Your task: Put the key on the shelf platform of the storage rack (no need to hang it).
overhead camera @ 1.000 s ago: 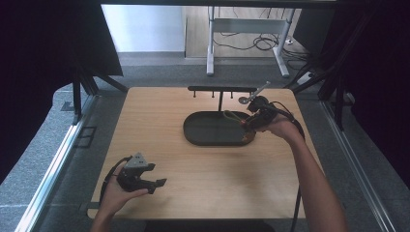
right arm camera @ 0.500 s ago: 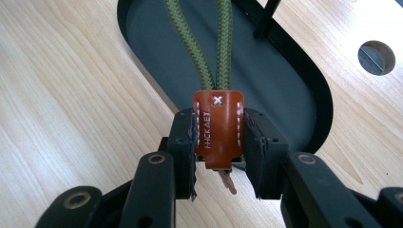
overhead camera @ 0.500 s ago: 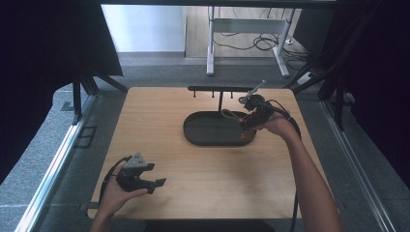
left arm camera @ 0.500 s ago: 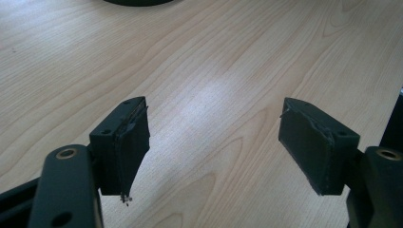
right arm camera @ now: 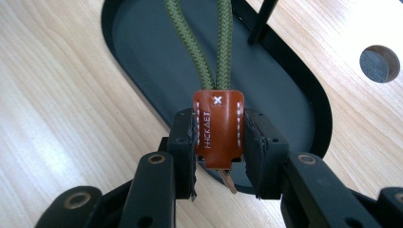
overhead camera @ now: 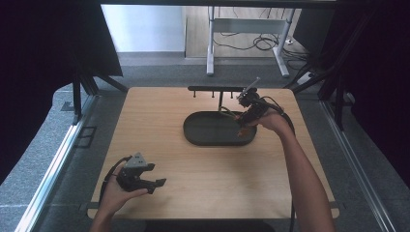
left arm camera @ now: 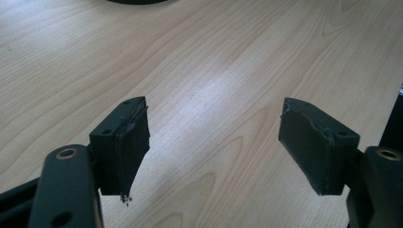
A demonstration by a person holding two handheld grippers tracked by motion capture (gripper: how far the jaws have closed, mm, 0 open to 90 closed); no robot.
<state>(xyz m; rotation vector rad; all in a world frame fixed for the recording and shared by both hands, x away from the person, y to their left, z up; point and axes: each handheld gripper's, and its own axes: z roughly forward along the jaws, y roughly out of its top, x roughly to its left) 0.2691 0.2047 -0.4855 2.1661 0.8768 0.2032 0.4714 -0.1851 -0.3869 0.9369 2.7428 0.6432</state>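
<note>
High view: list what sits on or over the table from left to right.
left gripper, open and empty, at the table's near left → black oval tray → right gripper, shut on a brown leather tag with a green cord, over the tray's right end.

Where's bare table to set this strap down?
Bare wood spans from the oval tray to the left gripper, and left of the tray. The tray floor looks bare too. Crowded: the right gripper with the leather tab, under the rack.
</note>
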